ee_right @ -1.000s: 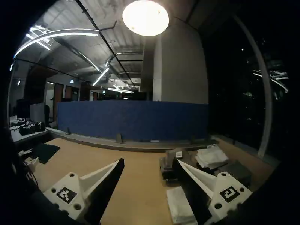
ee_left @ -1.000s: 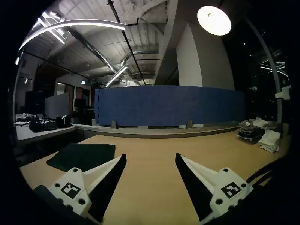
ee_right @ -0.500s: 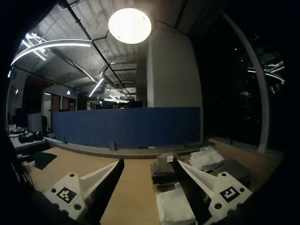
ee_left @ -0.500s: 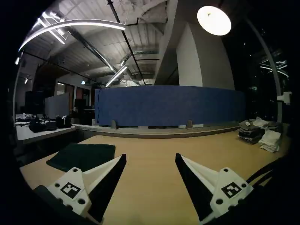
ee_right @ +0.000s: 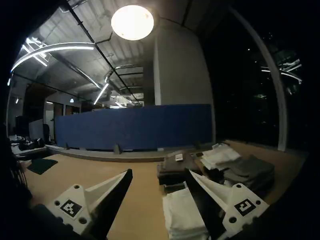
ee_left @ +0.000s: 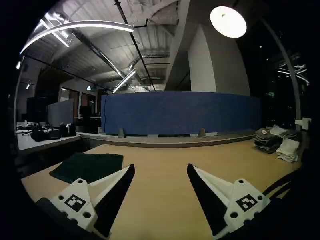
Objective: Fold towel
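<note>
Right gripper [ee_right: 158, 171], jaws wide open and empty, points at white towel [ee_right: 180, 212] beside the stack [ee_right: 248, 170], probably to grab; left gripper [ee_left: 160, 165] open, empty over worktop [ee_left: 168, 154].

The room is big and dim. A long light-brown table [ee_left: 168, 160] runs across it, and a blue screen [ee_left: 180, 112] stands along its far edge. Behind the screen a wide white pillar [ee_left: 218, 64] goes up to the ceiling [ee_left: 160, 36]. A round lamp [ee_left: 228, 21] shines bright up there, with a long curved light [ee_left: 76, 26] and some pipes [ee_left: 135, 44]. The windows [ee_right: 248, 100] on the right are black. Far left is another desk [ee_left: 44, 141] with dark things on it.
</note>
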`<action>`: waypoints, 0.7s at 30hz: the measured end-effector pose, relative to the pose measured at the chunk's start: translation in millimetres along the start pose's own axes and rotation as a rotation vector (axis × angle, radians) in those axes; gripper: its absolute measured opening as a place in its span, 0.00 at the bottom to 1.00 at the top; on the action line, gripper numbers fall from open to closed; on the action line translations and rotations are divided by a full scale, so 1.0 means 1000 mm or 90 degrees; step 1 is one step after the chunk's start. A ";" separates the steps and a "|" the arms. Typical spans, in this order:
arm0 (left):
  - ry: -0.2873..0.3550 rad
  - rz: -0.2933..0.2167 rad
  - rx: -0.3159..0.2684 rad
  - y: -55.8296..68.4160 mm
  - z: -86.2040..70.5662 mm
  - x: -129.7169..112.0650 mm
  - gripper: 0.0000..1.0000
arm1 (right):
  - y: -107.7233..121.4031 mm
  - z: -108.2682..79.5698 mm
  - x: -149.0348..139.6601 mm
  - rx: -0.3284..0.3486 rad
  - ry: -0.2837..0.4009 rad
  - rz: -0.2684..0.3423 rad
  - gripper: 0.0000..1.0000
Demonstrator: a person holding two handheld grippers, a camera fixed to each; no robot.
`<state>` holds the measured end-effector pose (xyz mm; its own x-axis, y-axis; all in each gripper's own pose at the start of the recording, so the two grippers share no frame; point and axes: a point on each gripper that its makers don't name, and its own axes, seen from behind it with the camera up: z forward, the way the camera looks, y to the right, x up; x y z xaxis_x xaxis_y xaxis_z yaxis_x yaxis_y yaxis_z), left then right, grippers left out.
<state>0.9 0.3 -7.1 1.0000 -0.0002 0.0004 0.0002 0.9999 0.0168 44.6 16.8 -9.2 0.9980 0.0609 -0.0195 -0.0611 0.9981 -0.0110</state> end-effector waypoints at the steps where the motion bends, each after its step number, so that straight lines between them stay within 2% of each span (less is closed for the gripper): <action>1: 0.000 0.000 0.000 0.000 0.000 0.000 0.97 | 0.000 0.001 -0.003 -0.001 -0.002 0.001 1.00; 9: 0.000 0.000 0.000 -0.001 0.000 0.000 0.97 | -0.003 0.010 -0.023 -0.002 -0.011 0.012 1.00; 21: 0.000 0.000 0.000 -0.001 0.001 0.000 0.97 | -0.010 0.008 -0.044 0.005 -0.015 -0.020 1.00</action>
<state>0.7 -0.4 -6.1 1.0000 -0.0001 0.0003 0.0001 0.9999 0.0168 1.1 3.8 0.1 0.9996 0.0297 0.0041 -0.0297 0.9996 -0.0038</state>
